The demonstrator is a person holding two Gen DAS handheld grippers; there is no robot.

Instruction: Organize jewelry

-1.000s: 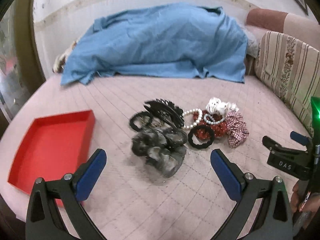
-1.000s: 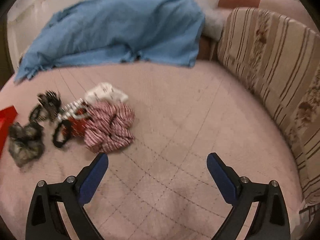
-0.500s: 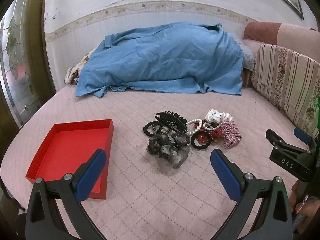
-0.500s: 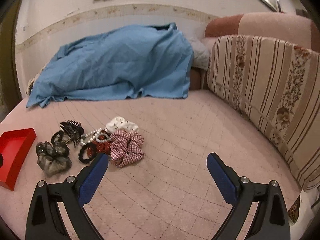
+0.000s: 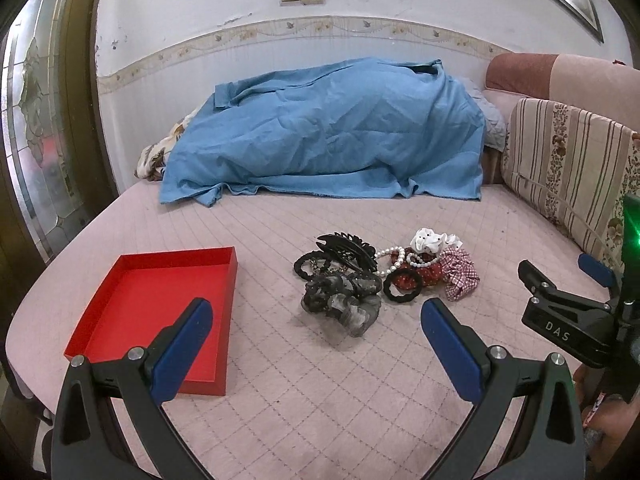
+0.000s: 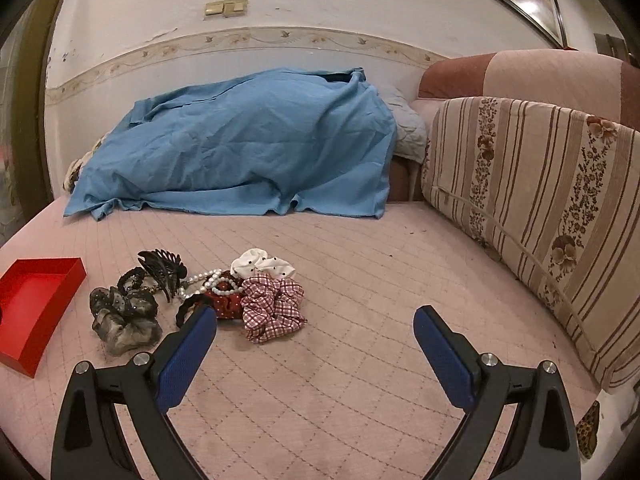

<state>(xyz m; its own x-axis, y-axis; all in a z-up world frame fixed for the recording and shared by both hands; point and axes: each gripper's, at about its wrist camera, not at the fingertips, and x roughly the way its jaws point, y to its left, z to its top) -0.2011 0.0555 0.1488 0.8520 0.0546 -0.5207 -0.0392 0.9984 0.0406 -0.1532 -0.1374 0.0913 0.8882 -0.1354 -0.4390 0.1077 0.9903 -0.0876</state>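
Note:
A heap of hair accessories and jewelry lies on the pink quilted bed: a black claw clip (image 5: 347,249) (image 6: 162,267), a grey-black scrunchie (image 5: 342,304) (image 6: 122,318), a pearl string (image 5: 394,258) (image 6: 208,280), a black ring band (image 5: 402,287), a red dotted scrunchie (image 6: 226,304), a checked scrunchie (image 5: 460,274) (image 6: 272,307) and a white scrunchie (image 5: 430,240) (image 6: 262,265). A red tray (image 5: 160,304) (image 6: 36,304) sits left of the heap with nothing in it. My left gripper (image 5: 316,322) is open, nearer than the heap. My right gripper (image 6: 314,330) is open, right of the heap.
A blue sheet (image 5: 328,136) (image 6: 240,148) covers a mound along the far wall. A striped floral cushion (image 5: 572,168) (image 6: 540,200) lines the right side. The right gripper's body (image 5: 576,312) shows at the right edge of the left wrist view.
Both grippers have drawn back and tilted up from the heap, so the items look smaller and more of the wall shows. Both stayed open and nothing on the bed moved.

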